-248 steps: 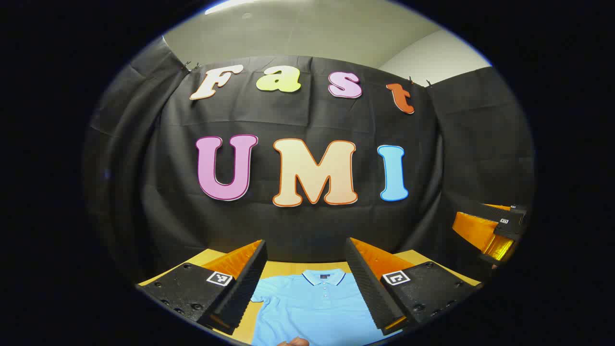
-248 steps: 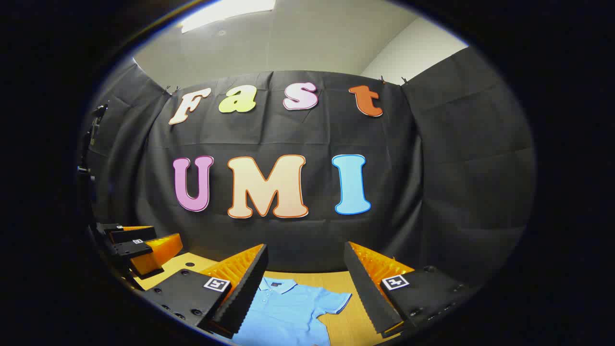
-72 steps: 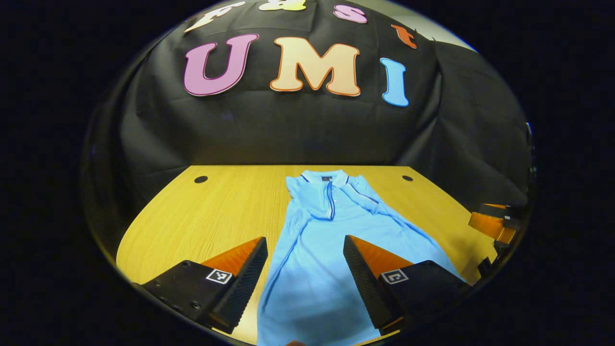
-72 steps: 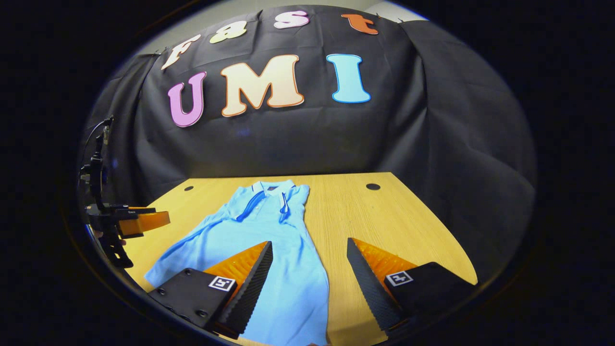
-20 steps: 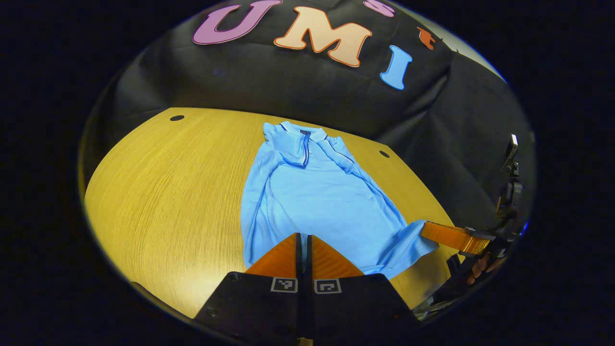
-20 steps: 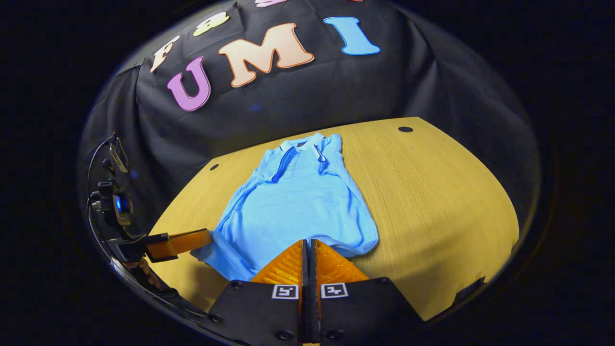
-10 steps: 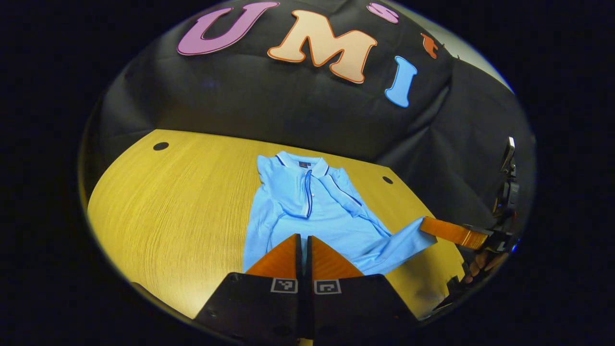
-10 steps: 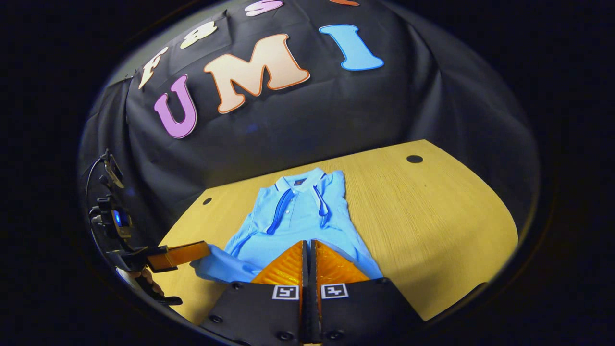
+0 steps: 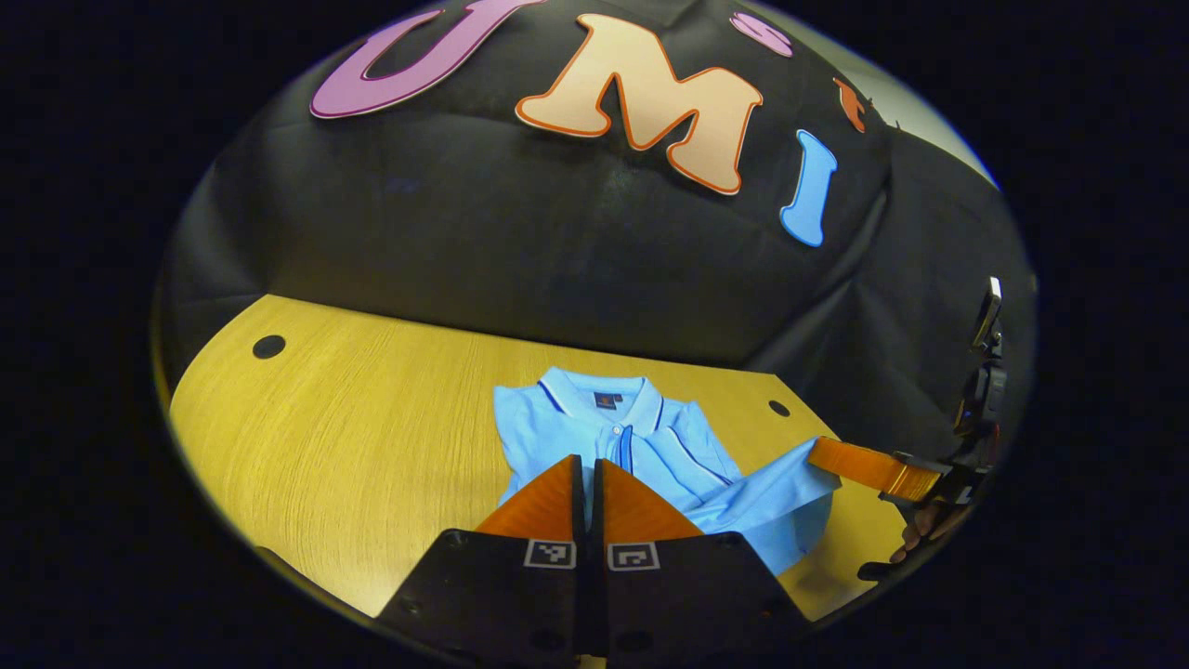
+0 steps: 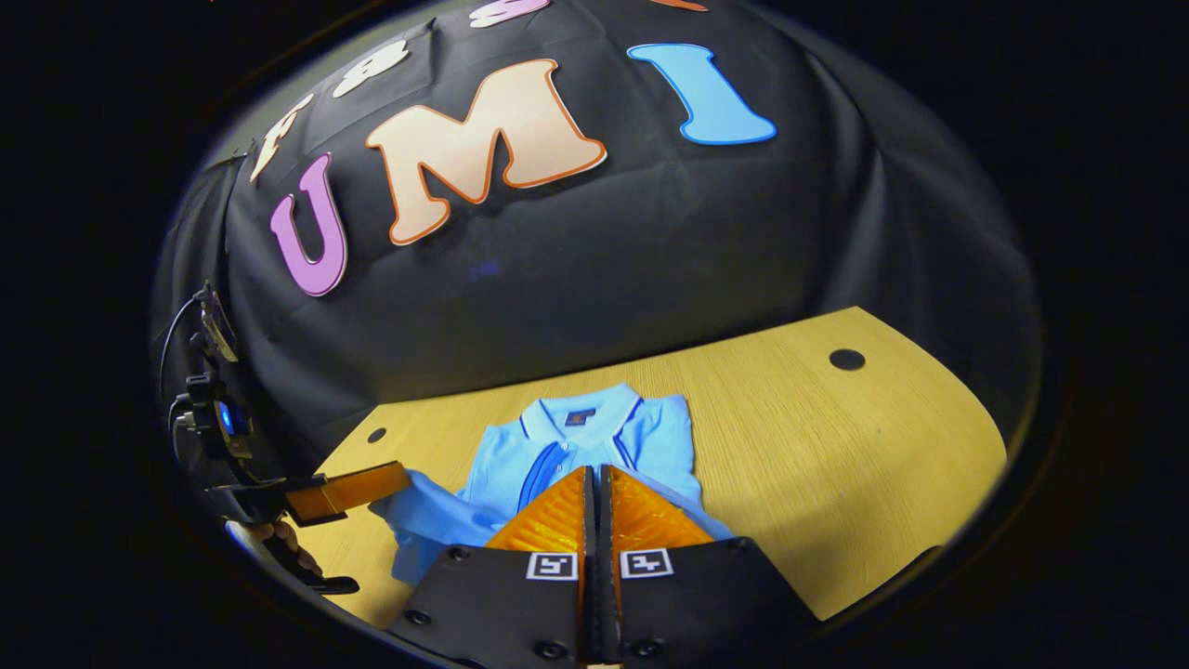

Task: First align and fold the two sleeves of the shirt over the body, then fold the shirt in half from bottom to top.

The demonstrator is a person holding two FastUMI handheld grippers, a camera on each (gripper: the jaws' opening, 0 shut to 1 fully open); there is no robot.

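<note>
Gripping the hem of the blue shirt (image 9: 594, 432), both the left gripper (image 9: 587, 465) and right gripper (image 10: 596, 474) are holding their jaws closed on the fabric, lifting it above the collar lying far on the wooden desk (image 9: 372, 427); two cable holes are sitting nearby.

The shirt's (image 9: 594, 437) lower half lies hidden behind the closed jaws in both views.
</note>
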